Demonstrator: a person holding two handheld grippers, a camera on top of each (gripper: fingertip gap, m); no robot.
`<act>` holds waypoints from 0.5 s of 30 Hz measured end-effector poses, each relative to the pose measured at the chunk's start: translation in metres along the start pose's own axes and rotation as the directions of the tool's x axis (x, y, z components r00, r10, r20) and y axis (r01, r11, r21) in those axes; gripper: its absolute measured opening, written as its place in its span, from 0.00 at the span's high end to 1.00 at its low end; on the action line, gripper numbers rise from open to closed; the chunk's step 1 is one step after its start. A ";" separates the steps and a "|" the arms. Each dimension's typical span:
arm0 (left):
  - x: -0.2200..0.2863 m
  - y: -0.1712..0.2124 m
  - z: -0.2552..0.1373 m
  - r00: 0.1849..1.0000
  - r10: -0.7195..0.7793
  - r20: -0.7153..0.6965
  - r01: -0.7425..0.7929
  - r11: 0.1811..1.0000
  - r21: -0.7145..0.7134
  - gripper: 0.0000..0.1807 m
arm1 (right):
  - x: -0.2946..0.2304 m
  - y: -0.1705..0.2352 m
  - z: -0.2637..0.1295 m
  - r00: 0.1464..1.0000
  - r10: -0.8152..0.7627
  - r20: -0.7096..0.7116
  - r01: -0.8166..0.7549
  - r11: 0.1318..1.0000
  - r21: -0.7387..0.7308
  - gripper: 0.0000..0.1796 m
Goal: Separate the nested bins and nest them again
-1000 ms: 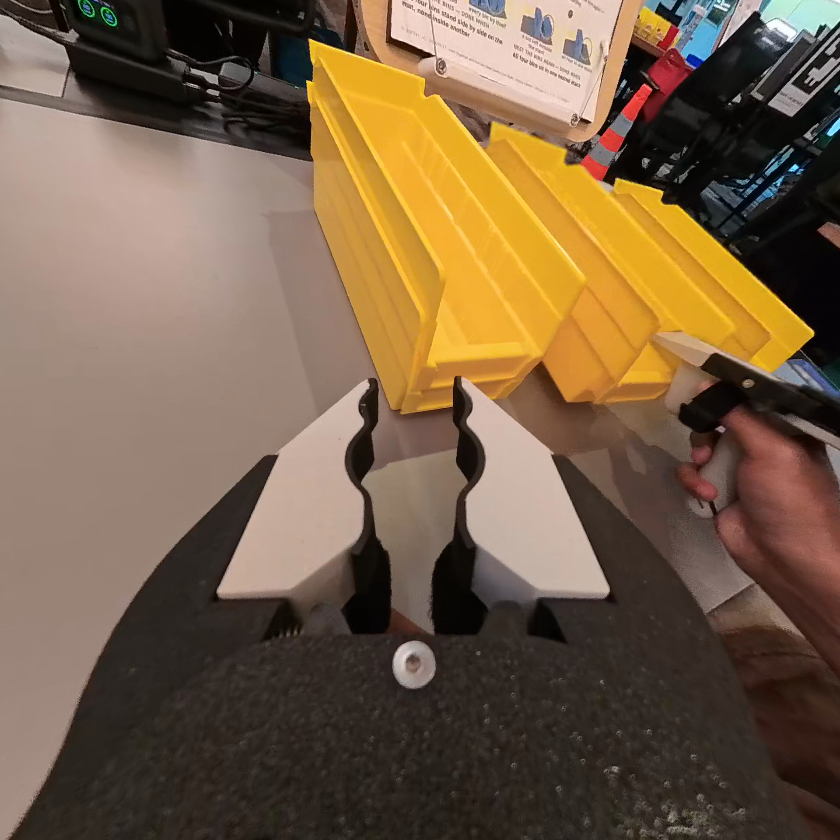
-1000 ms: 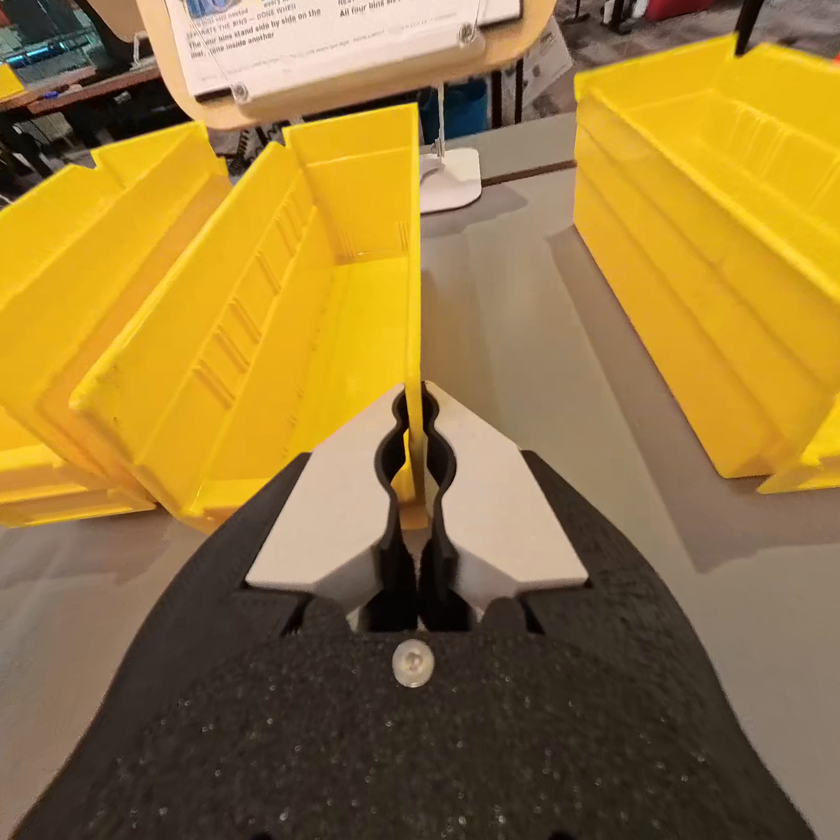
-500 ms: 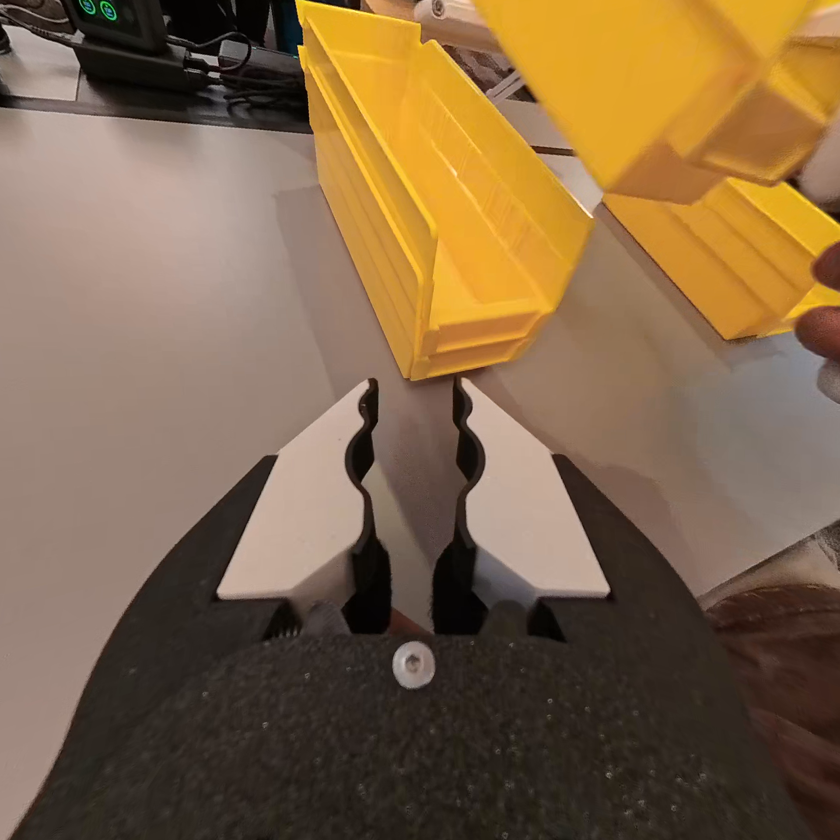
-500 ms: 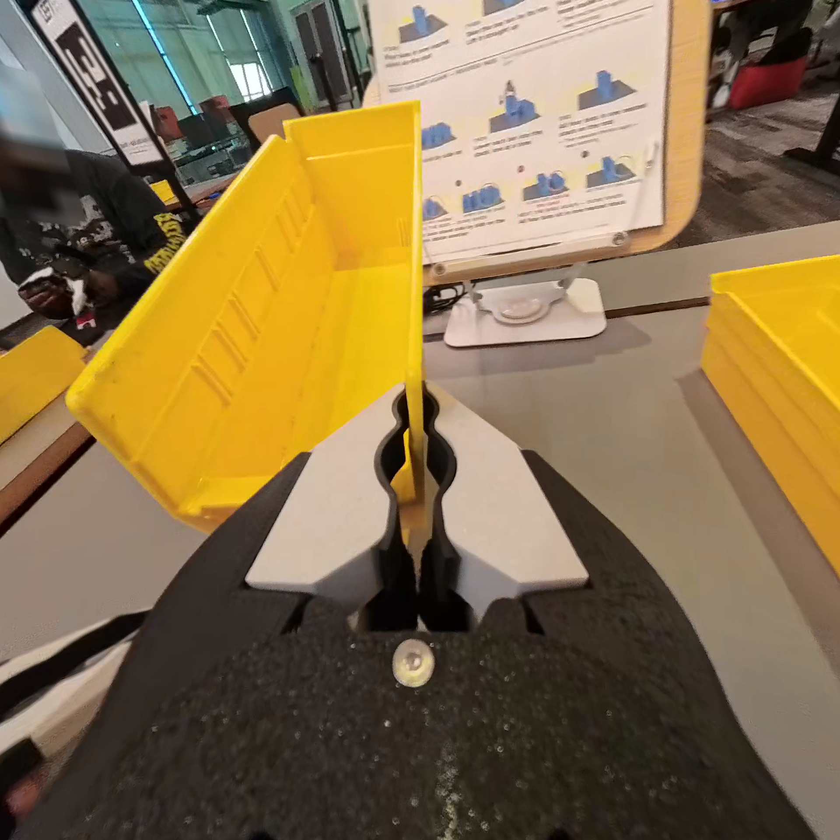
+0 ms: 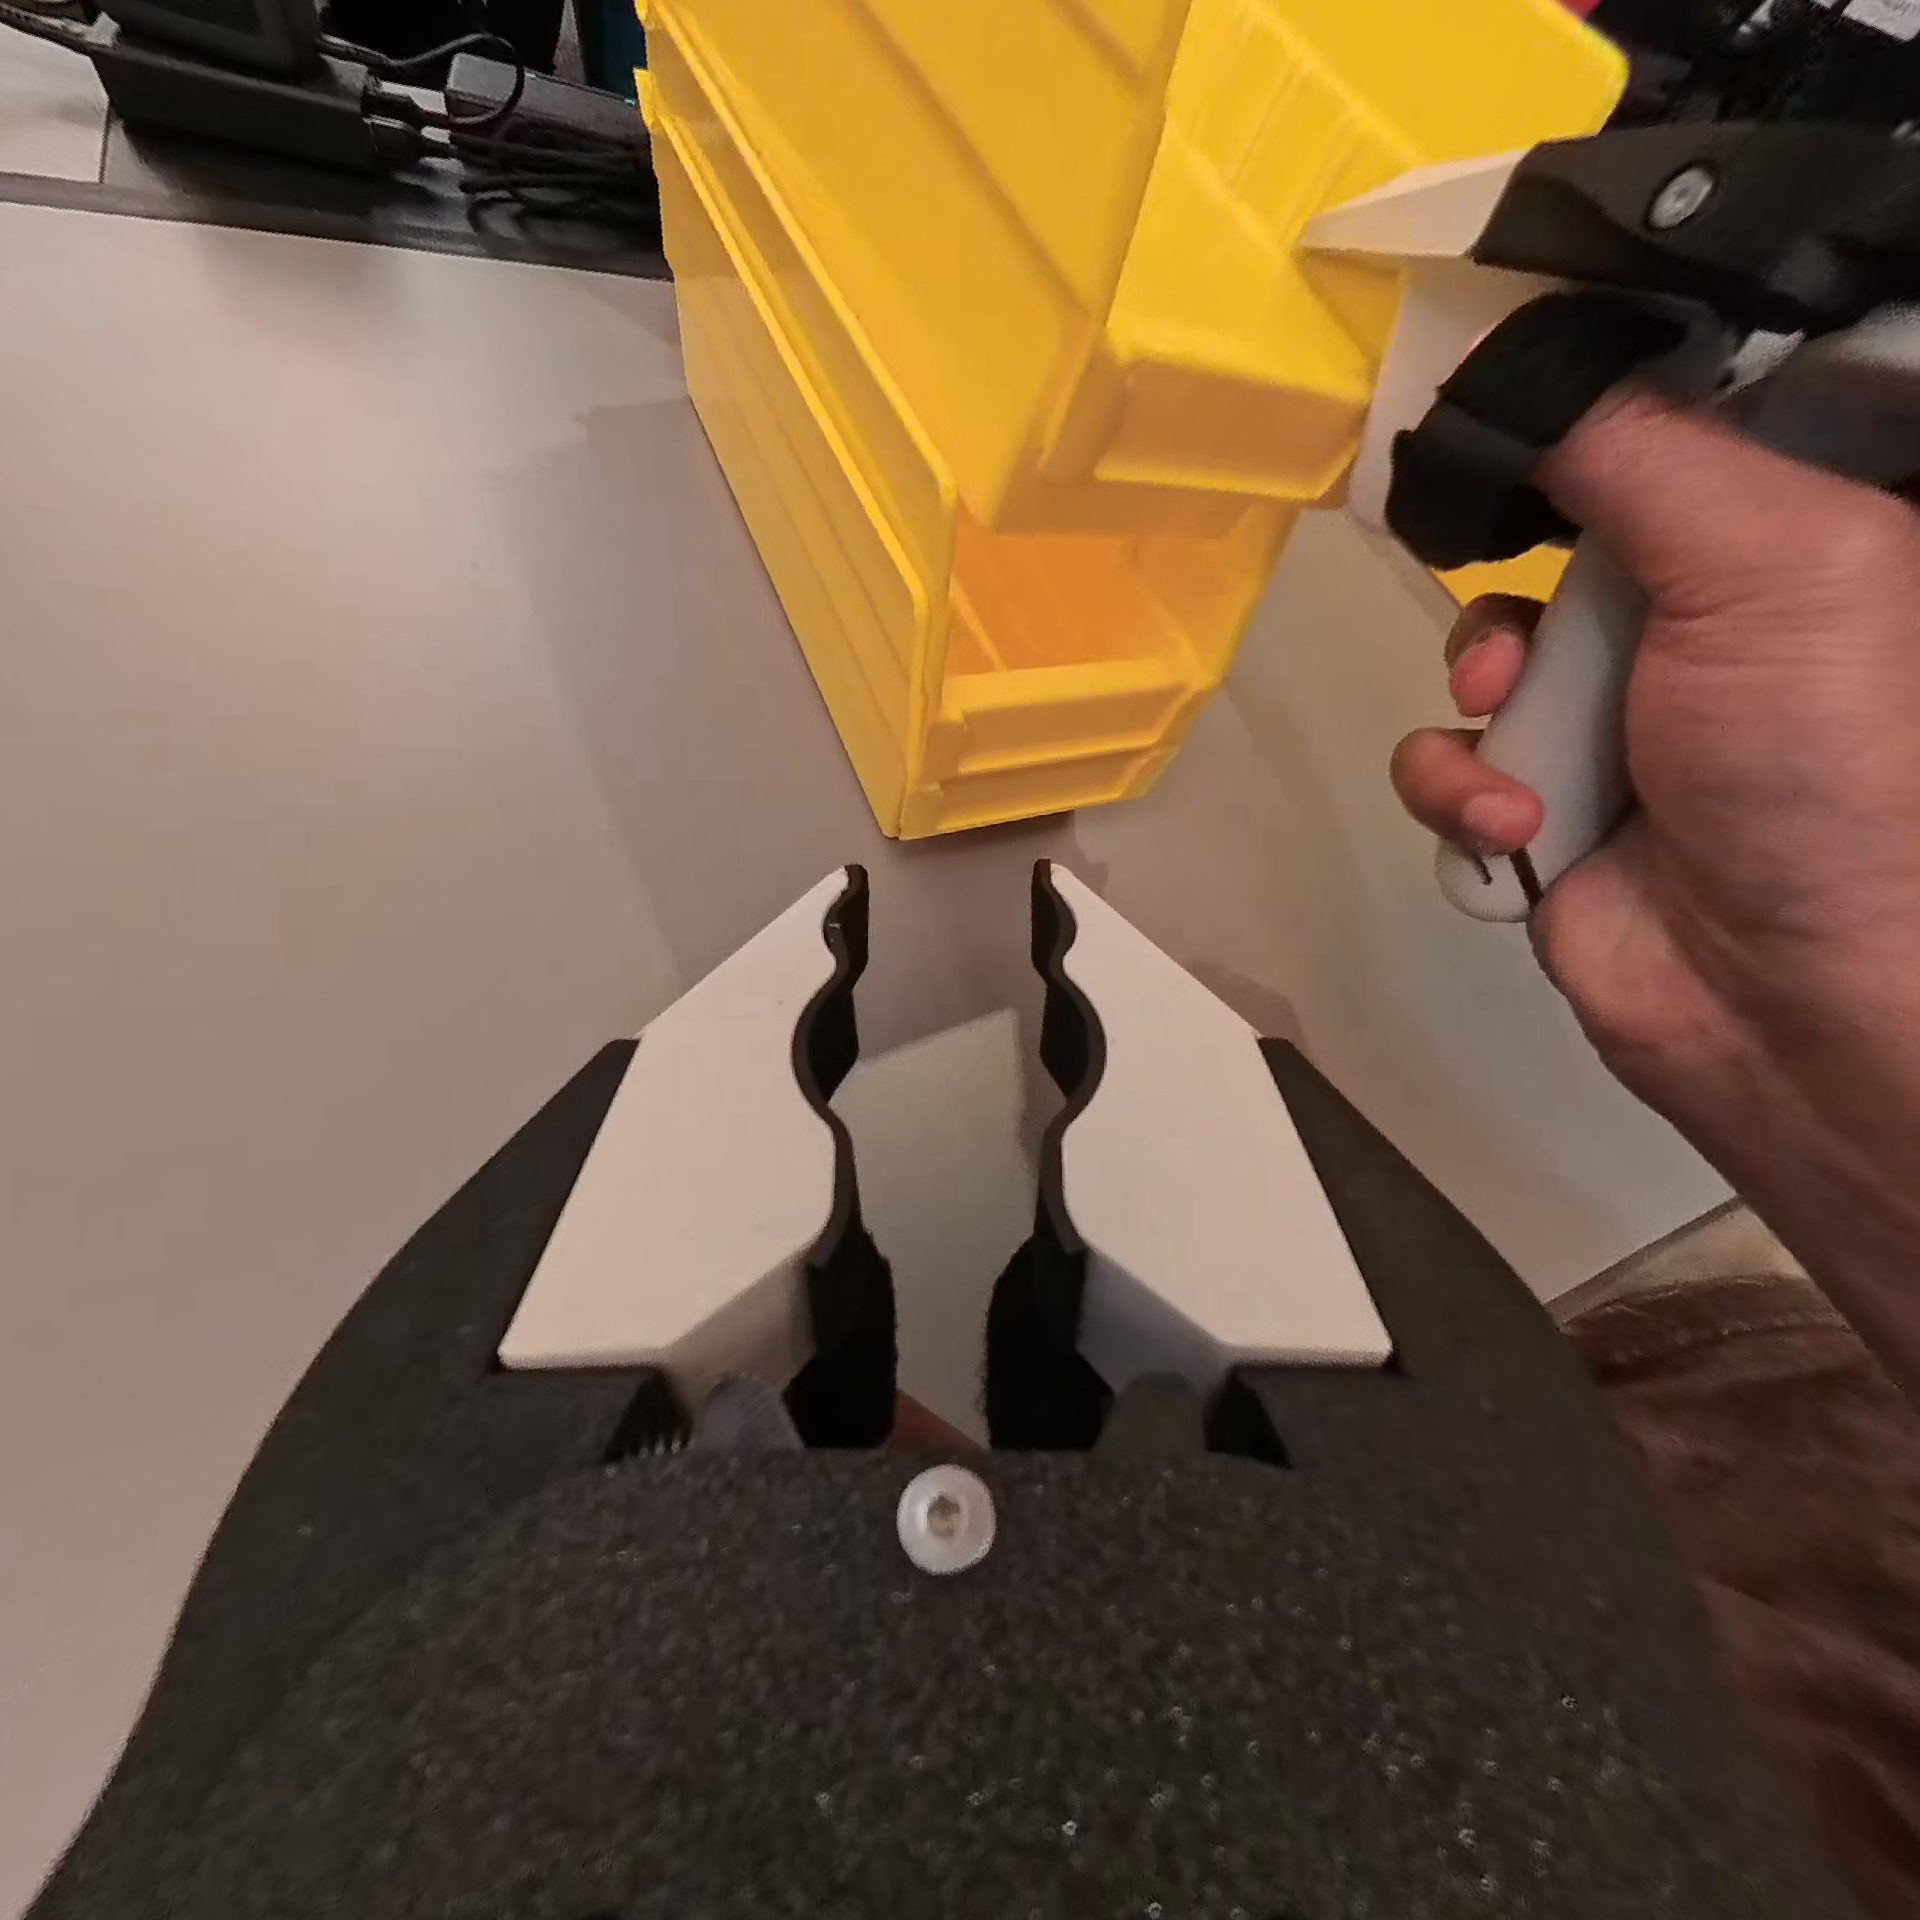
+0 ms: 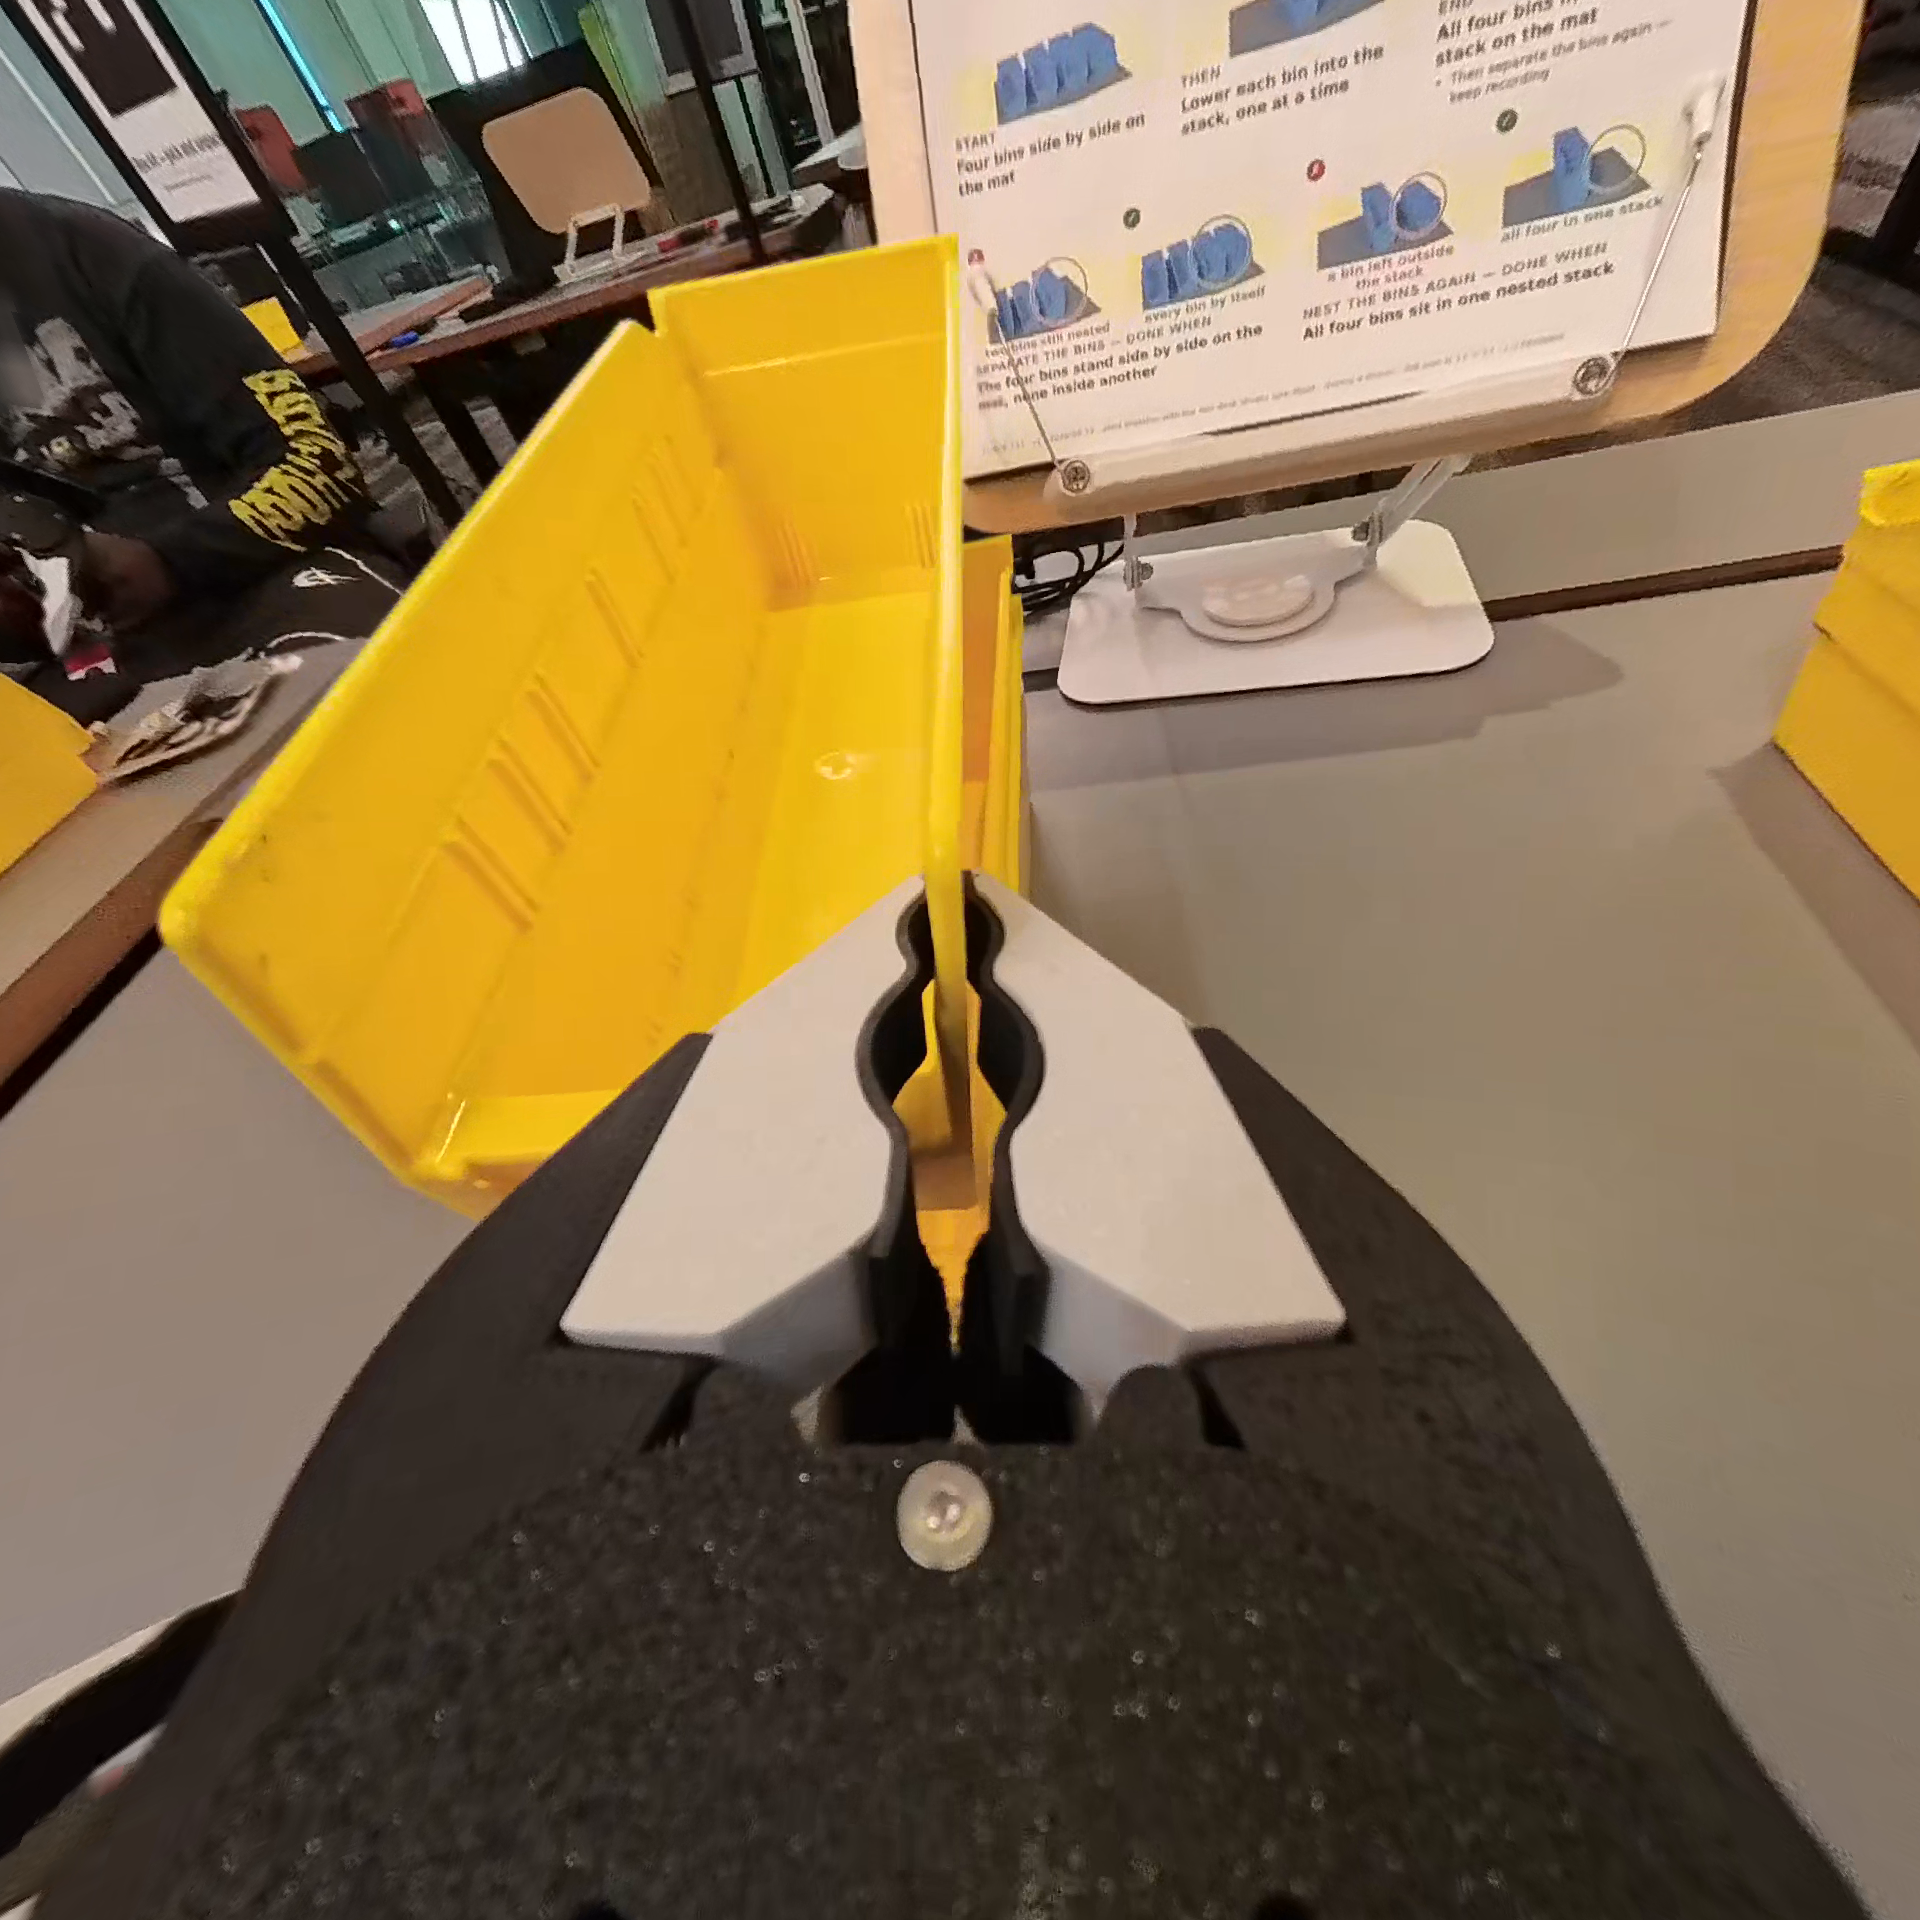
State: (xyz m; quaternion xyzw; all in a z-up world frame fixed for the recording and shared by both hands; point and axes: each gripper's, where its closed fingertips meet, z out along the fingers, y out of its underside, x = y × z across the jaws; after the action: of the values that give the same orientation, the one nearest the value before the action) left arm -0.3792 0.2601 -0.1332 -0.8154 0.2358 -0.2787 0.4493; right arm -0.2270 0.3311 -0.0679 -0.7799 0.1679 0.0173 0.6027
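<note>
On the grey table, the left gripper waits released, empty, the yellow bin stack at its 12 o'clock. At 2 o'clock, the right gripper is clenched on a thin side wall of the lifted bin, hovering tilted over the stack. Rigid, light, slick plastic: probably best gripped by the wall edge.

Glossy yellow plastic bin, matt grey table

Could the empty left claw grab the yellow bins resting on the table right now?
Probably yes: the left claw is open, and the stacked bins sit just ahead on bare table, nothing between.
</note>
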 end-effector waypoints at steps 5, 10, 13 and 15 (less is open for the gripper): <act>0.002 0.002 0.001 1.000 0.000 -0.010 0.000 1.000 -0.009 0.84 | 0.002 0.013 0.006 0.999 -0.028 -0.022 0.028 1.000 -0.011 1.00; 0.003 0.003 0.002 1.000 0.006 -0.011 -0.006 1.000 -0.016 0.84 | -0.001 0.019 0.009 0.996 -0.072 -0.045 0.073 0.997 0.010 1.00; 0.002 0.003 0.002 1.000 0.003 -0.007 -0.003 1.000 -0.014 0.84 | -0.001 0.022 0.010 0.994 -0.092 -0.057 0.093 0.995 0.022 1.00; 0.001 0.002 0.002 1.000 0.000 -0.005 0.000 1.000 -0.014 0.84 | 0.000 0.025 0.010 0.991 -0.115 -0.067 0.117 0.993 0.027 1.00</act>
State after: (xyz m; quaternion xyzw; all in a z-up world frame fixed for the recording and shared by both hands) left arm -0.3780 0.2595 -0.1359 -0.8178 0.2389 -0.2790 0.4431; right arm -0.2325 0.3354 -0.0937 -0.7792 0.1420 -0.0461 0.6087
